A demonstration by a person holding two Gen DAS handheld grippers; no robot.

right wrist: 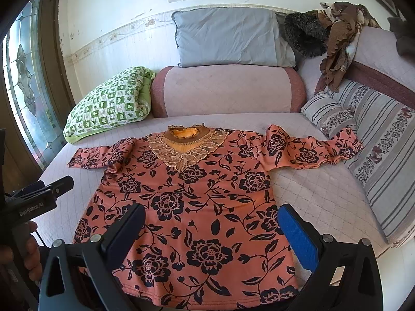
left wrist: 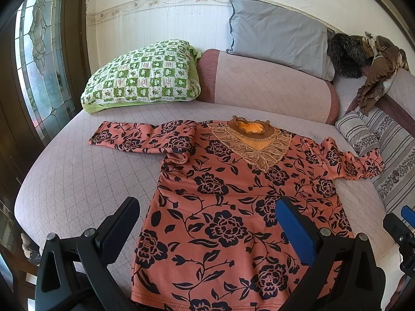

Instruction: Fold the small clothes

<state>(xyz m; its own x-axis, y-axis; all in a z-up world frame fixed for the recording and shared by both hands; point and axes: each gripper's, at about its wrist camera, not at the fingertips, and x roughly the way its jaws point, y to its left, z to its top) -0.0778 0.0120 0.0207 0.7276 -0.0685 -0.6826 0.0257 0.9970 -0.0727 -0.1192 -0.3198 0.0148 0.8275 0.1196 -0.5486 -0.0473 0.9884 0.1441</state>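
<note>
An orange-pink top [left wrist: 220, 194] with black flowers and a lace collar [left wrist: 250, 137] lies flat, face up, on the quilted pink bed; it also shows in the right wrist view [right wrist: 197, 202]. Both sleeves [left wrist: 135, 137] [right wrist: 311, 150] are spread sideways. My left gripper [left wrist: 207, 223] is open and empty, above the hem's left half. My right gripper [right wrist: 211, 228] is open and empty, above the hem's middle. The right gripper shows at the edge of the left wrist view [left wrist: 399, 228]; the left gripper shows in the right wrist view [right wrist: 49, 189].
A green checked pillow [left wrist: 142, 75] lies at the back left. A pink bolster [left wrist: 264, 85] and a grey pillow [left wrist: 277, 33] stand behind the top. Striped cushions [right wrist: 376, 155] line the right side. Brown clothes [right wrist: 337, 41] lie at the back right. A stained-glass door [left wrist: 39, 51] is on the left.
</note>
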